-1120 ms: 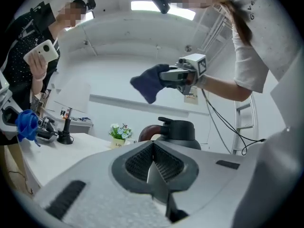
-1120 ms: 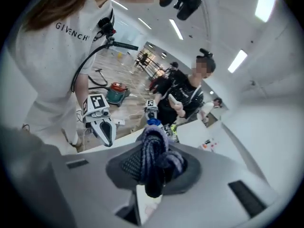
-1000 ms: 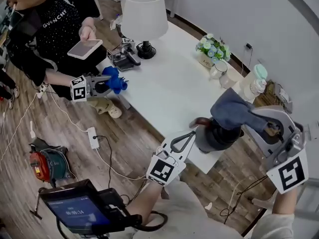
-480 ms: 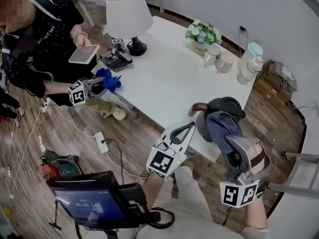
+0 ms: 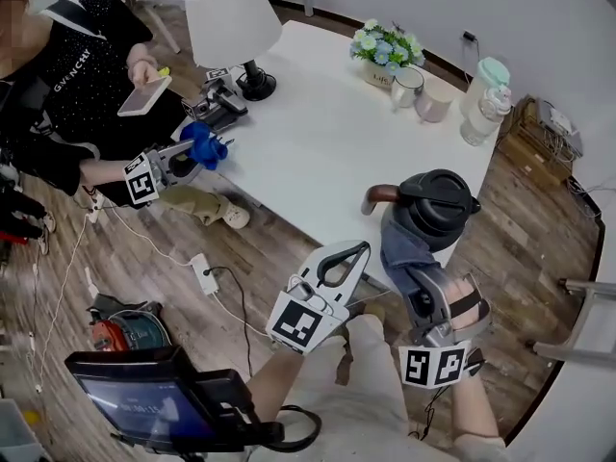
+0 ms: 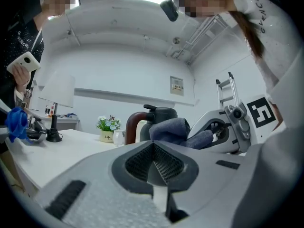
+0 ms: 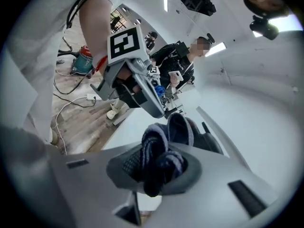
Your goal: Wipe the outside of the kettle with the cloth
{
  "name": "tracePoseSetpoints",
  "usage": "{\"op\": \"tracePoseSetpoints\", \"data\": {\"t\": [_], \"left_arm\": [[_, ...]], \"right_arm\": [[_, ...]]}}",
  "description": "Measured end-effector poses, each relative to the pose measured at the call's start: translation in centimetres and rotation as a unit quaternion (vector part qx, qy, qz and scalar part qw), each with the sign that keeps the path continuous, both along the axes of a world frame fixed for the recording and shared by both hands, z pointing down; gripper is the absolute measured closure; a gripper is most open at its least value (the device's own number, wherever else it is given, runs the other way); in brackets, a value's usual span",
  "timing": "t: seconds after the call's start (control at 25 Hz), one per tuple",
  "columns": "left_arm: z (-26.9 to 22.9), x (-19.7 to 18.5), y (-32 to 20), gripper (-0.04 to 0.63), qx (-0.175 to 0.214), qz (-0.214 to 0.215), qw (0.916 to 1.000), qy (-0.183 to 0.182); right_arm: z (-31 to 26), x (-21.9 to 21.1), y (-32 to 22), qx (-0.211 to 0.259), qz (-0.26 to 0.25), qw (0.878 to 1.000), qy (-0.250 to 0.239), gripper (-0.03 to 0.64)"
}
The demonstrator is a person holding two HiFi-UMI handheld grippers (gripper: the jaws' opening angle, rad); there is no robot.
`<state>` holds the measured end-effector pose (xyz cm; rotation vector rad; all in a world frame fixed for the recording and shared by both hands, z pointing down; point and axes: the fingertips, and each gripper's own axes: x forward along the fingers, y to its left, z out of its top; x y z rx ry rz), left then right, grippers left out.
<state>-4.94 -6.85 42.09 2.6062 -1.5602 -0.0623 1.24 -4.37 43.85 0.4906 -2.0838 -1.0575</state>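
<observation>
We found the kettle [image 5: 438, 205] standing at the near corner of the table [image 5: 327, 142], with its brown handle [image 5: 380, 198] turned toward the left.

Right tool [image 5: 412, 272]: the jaws were clamped on the cloth [image 5: 402, 243]. In the right gripper view a thick fold of the dark blue fabric filled the gap between them. The cloth hung against the kettle's near side, below the lid [image 5: 441, 189], and touched the body. The tool itself sat just beside the kettle, on its near side.

Left tool [image 5: 348, 258]: the jaws were pressed together with nothing between them. The tool hovered near the kettle, on its handle side and toward us, without touching it.

Changes from the earlier pictures:
- One second earlier the cloth was draped over the top of the kettle and the right tool was at the kettle's right.
- Half a second earlier the right tool had come round to the kettle's near side, with the cloth covering part of the lid.
- At this moment the cloth sat lower and the lid was fully uncovered.
- The left tool kept its place beside the kettle throughout, closed and empty.
- The kettle stayed on the same corner of the table.
</observation>
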Motion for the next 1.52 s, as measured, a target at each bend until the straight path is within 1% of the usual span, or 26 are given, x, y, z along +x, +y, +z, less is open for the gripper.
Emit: {"op": "tracePoseSetpoints", "data": {"t": [0.16, 0.28, 0.48, 0.56, 0.68, 0.72, 0.8, 0.96, 1.08, 1.2, 1.28, 1.36, 1.44, 1.52], "left_arm": [[0.8, -0.2, -0.2, 0.588, -0.005, -0.002, 1.0, -0.002], [1.1, 0.0, -0.5, 0.588, 0.001, 0.004, 0.9999, -0.012], [1.3, 0.3, -0.4, 0.588, 0.009, 0.008, 0.9999, -0.011], [1.6, 0.4, -0.1, 0.588, 0.008, 0.012, 0.9998, -0.016], [1.8, 0.5, 0.2, 0.588, 0.007, 0.015, 0.9997, -0.019], [1.6, 0.4, 0.3, 0.588, 0.007, 0.014, 0.9998, -0.016], [1.2, 0.3, 0.3, 0.588, 0.008, 0.012, 0.9998, -0.011], [0.0, 0.7, 0.1, 0.588, 0.01, 0.011, 0.9999, -0.001], [-1.2, 1.5, -0.2, 0.588, 0.016, 0.017, 0.9997, 0.009], [-2.1, 2.2, -0.8, 0.588, 0.021, 0.018, 0.9994, 0.021], [-2.4, 2.5, -1.2, 0.588, 0.023, 0.018, 0.9993, 0.025], [-2.4, 3.0, -1.5, 0.588, 0.023, 0.021, 0.9991, 0.028], [-2.2, 3.4, -1.8, 0.588, 0.023, 0.024, 0.999, 0.028], [-1.6, 3.5, -2.1, 0.588, 0.022, 0.023, 0.9991, 0.027]], "right_arm": [[2.6, -0.1, 0.3, -0.023, 0.0, 1.0, 0.001, 0.555], [4.6, -0.3, 0.4, -0.048, 0.003, 0.999, 0.005, 0.555], [7.9, -0.2, 0.5, -0.094, 0.003, 0.995, 0.032, 0.555], [8.9, -0.2, 0.7, -0.118, 0.005, 0.992, 0.038, 0.555], [9.0, 0.0, 1.2, -0.145, 0.008, 0.989, 0.023, 0.555], [8.3, 0.0, 1.3, -0.146, 0.007, 0.989, 0.009, 0.555], [5.7, 0.1, 1.7, -0.131, 0.001, 0.991, -0.029, 0.555], [-1.4, 1.8, 1.9, -0.069, 0.004, 0.993, -0.099, 0.555], [-7.0, 3.7, 1.4, -0.024, 0.016, 0.987, -0.159, 0.555], [-10.8, 5.4, 0.3, 0.003, 0.04, 0.979, -0.202, 0.555], [-11.0, 6.3, -0.8, 0.008, 0.061, 0.979, -0.196, 0.555], [-9.6, 6.8, -1.8, 0.007, 0.08, 0.984, -0.161, 0.555], [-7.3, 7.0, -2.2, -0.006, 0.087, 0.987, -0.133, 0.555], [-4.8, 6.9, -2.1, -0.02, 0.083, 0.99, -0.116, 0.555]]}}
